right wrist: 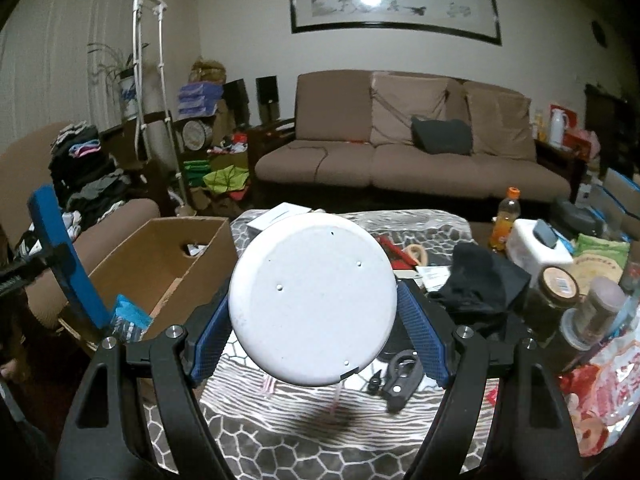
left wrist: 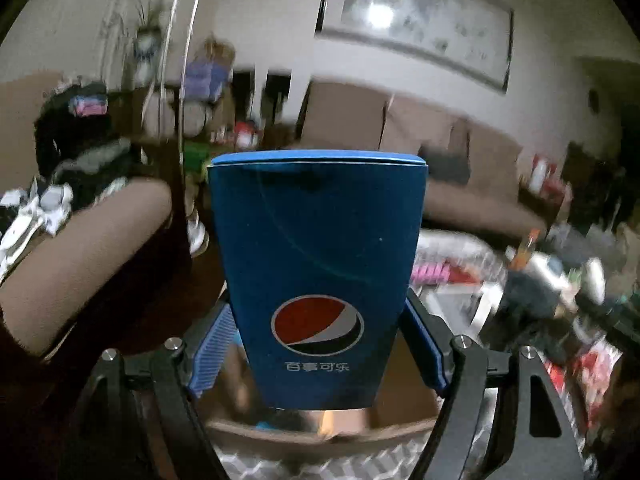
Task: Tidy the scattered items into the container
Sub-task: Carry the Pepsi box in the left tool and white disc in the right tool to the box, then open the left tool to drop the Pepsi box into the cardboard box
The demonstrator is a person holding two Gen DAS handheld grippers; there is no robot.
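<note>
**Both grippers loaded beside the open box**

Left gripper point(left wrist: 318, 344): jaws spread wide and pinching a tall blue paper cup with a red, white and black round logo point(left wrist: 316, 264). The blue ribbed pads point(left wrist: 214, 354) press its lower sides. The cup stands upright at frame centre in the left wrist view; the room behind it is blurred.

Right gripper point(right wrist: 314, 332): jaws likewise spread, clamped on a round white plastic disc with small holes in its face point(right wrist: 312, 300). The disc fills the centre of the right wrist view, its flat face turned to the camera.

Container: an open brown cardboard box point(right wrist: 160, 268), centre left in the right wrist view, against the left edge of the table with the grey and white patterned cloth point(right wrist: 304, 436). The cup's blue side shows at the far left, just beside the box.

Loose on the cloth: a black folding tool point(right wrist: 400, 376) lower right of the disc, a crumpled black cloth point(right wrist: 480, 280) to its right, an orange drink bottle point(right wrist: 506, 220) behind.

Background: a brown sofa point(right wrist: 400, 160) against the wall.
</note>
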